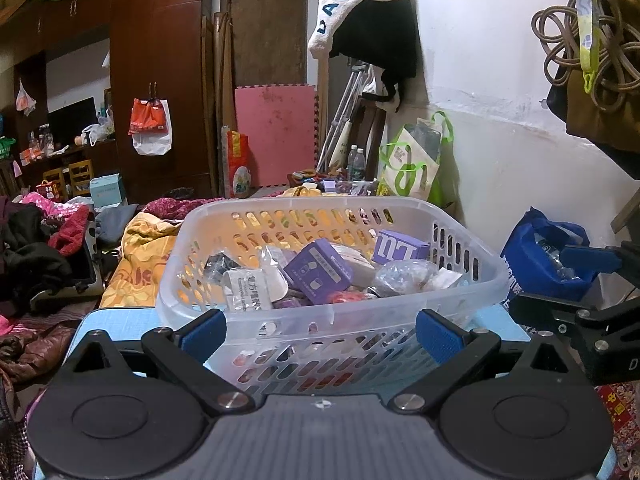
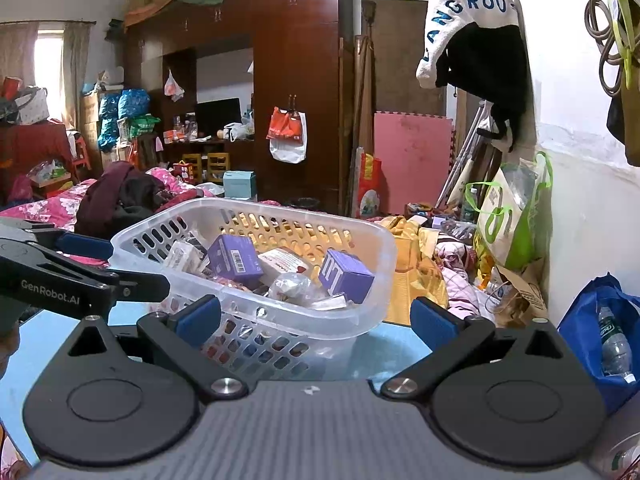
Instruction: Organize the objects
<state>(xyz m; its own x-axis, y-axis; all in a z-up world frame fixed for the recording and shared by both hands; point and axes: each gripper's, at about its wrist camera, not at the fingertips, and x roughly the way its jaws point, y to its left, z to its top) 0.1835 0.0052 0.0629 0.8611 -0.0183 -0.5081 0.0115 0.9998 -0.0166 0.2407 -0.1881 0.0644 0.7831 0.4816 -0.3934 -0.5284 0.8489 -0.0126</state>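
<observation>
Basket [image 1: 332, 312]: clear plastic, slotted walls, rounded rim, standing on a light blue table [image 1: 116, 324]. Contents heaped: purple boxes [image 1: 318, 270], a white carton [image 1: 246, 290] with printed text, crinkled clear wrappers [image 1: 404, 274], something red at the bottom. One purple box [image 1: 400, 246] leans against the basket's right wall.

Left gripper [image 1: 320, 332]: fingers spread wide, blue pads [image 1: 202, 334] just before the basket's near wall, holding nothing. Right gripper [image 2: 316, 320]: fingers likewise apart, the basket's near right corner between them, no contact visible.

Beyond the basket: an orange quilt [image 1: 136, 248], piled clothes, a pink foam mat [image 1: 276, 132] upright against a dark wood wardrobe [image 1: 160, 60]. A black-and-white garment [image 1: 368, 20] hangs on the white wall above the basket. A green-handled bag [image 1: 416, 160] sits behind the basket to the right; a blue bag [image 1: 536, 256] lies right of it.

Left view only: the right gripper beside the basket's right side, jaws apart. Right view only: a curtained window [image 2: 44, 60] far left of the basket, a bottle [image 2: 612, 340] in the blue bag, and the left gripper at the basket's left side.
</observation>
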